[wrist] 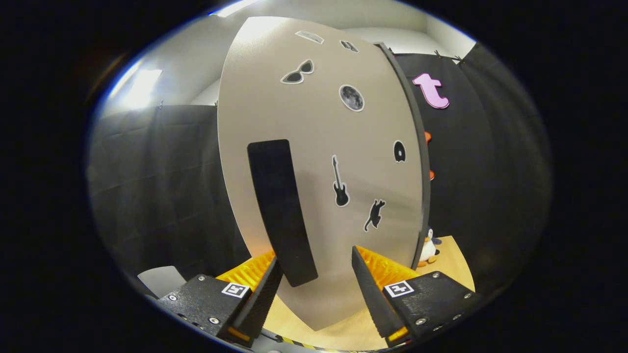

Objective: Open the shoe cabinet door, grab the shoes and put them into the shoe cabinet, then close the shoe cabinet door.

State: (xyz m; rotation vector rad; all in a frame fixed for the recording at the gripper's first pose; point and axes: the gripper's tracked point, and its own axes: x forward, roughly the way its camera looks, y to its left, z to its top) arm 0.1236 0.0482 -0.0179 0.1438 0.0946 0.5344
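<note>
1. The shoe cabinet door (319,162) is the big grey panel right in front of the gripper. It has little stickers on it: sunglasses, a moon, a guitar and a cat.
2. A long black handle (280,211) sits on the left part of the door. Its low end reaches down between the two fingers, closer to the left one.
3. The gripper (316,289) has its jaws spread wide. The left finger looks like it is touching the handle or just beside it, I cannot tell which. The right finger is well apart from it. Nothing is pinched.
4. I think the step in hand is working the door by its handle. I cannot tell if it is being opened or closed, since no shoes are in sight here.
5. Next, the fingers likely need to squeeze onto the handle, then swing the door gently.
6. Far right, past the door's edge, a small toy penguin (430,246) stands on the wooden table (456,264).
</note>
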